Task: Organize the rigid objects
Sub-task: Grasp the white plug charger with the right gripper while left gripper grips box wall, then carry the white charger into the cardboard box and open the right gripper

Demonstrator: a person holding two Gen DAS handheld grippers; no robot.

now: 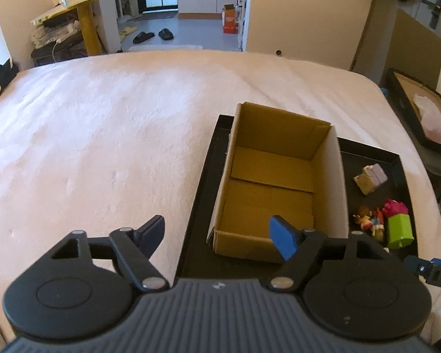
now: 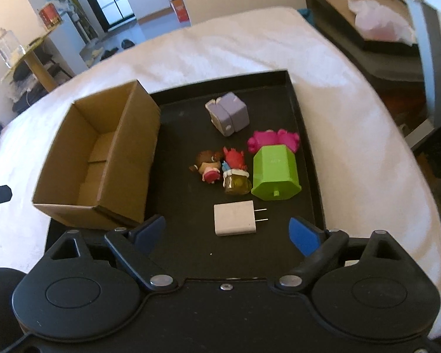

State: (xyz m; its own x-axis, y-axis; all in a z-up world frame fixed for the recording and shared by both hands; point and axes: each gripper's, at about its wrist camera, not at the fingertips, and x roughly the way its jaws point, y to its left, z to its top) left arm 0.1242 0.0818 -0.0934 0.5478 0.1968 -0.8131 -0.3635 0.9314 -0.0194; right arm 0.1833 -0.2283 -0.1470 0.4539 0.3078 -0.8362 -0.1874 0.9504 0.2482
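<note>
An open, empty cardboard box (image 1: 273, 182) (image 2: 103, 158) stands on the left part of a black tray (image 1: 200, 211) (image 2: 185, 253). On the tray's right part lie a white plug adapter (image 2: 235, 218), a green and pink toy (image 2: 275, 167) (image 1: 398, 226), two small figurines (image 2: 220, 169) (image 1: 369, 220) and a lilac block toy (image 2: 227, 113) (image 1: 370, 178). My left gripper (image 1: 217, 232) is open and empty, just before the box's near wall. My right gripper (image 2: 227, 232) is open and empty, right above the near edge of the adapter.
The tray lies on a bed with a pale fuzzy cover (image 1: 103, 135). A second black tray with a pink bag (image 2: 376, 26) stands off the bed's right side. A yellow round table (image 1: 85, 3) stands at the back left. Slippers lie on the floor beyond.
</note>
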